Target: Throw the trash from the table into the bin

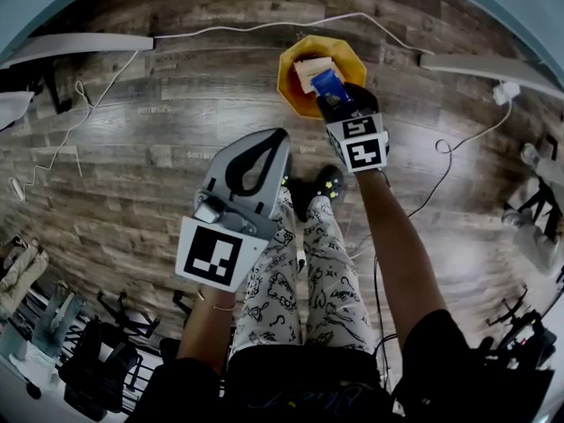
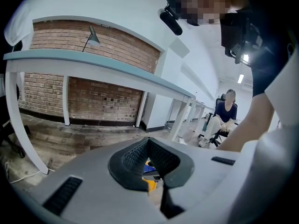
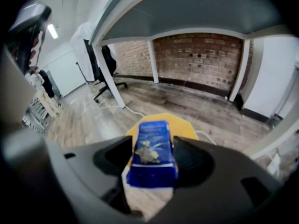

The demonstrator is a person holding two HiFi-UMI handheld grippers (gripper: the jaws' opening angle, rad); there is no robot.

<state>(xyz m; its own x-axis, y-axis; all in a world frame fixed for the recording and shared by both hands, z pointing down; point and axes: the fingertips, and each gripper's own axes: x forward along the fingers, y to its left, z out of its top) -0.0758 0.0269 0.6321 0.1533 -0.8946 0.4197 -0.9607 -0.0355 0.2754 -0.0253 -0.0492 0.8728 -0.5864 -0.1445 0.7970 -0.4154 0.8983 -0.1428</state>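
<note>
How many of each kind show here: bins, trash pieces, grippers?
Bins: 1, the orange bin
Trash pieces: 2, the blue carton and a pale piece inside the bin
Grippers: 2, the left gripper and the right gripper
Total: 5

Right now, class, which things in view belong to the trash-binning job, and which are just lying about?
Job in hand:
- blue carton, gripped by the right gripper
- yellow bin on the floor

Just lying about:
- white cable across the floor
- white plug block
- desk
- left gripper, shut and empty
</note>
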